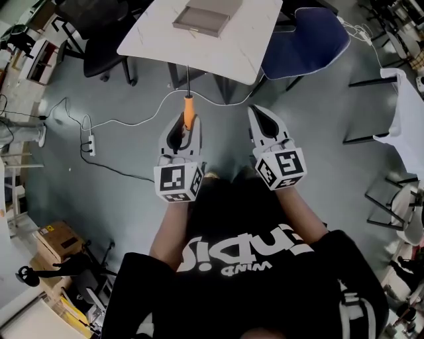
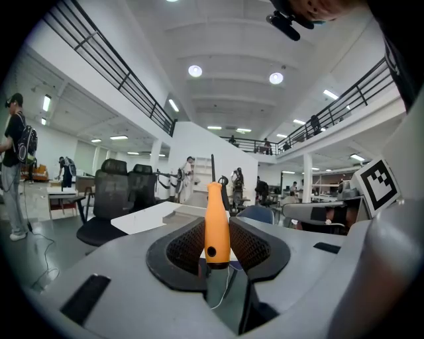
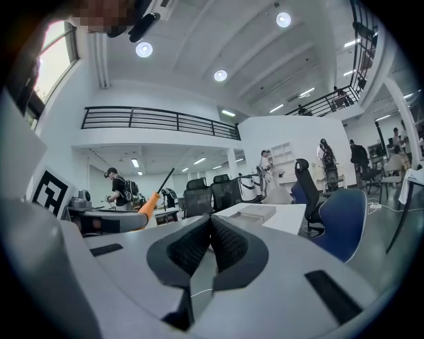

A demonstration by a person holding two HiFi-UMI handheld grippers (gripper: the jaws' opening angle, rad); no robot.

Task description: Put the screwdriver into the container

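Overhead, head view: screwdriver [image 1: 189,114] pinched by its orange handle in left gripper [image 1: 186,126]; shaft points forward toward container [image 1: 205,18] on table [image 1: 255,46], well ahead. Left gripper appears nearer; right gripper [image 1: 260,118] alongside.
Left gripper view: jaws partly spread, pads clamping the handle.
Right gripper view: jaws pressed together, nothing between.

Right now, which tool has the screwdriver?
The left tool: it clamps the screwdriver by its orange handle. The right tool is shut with nothing between its jaws.
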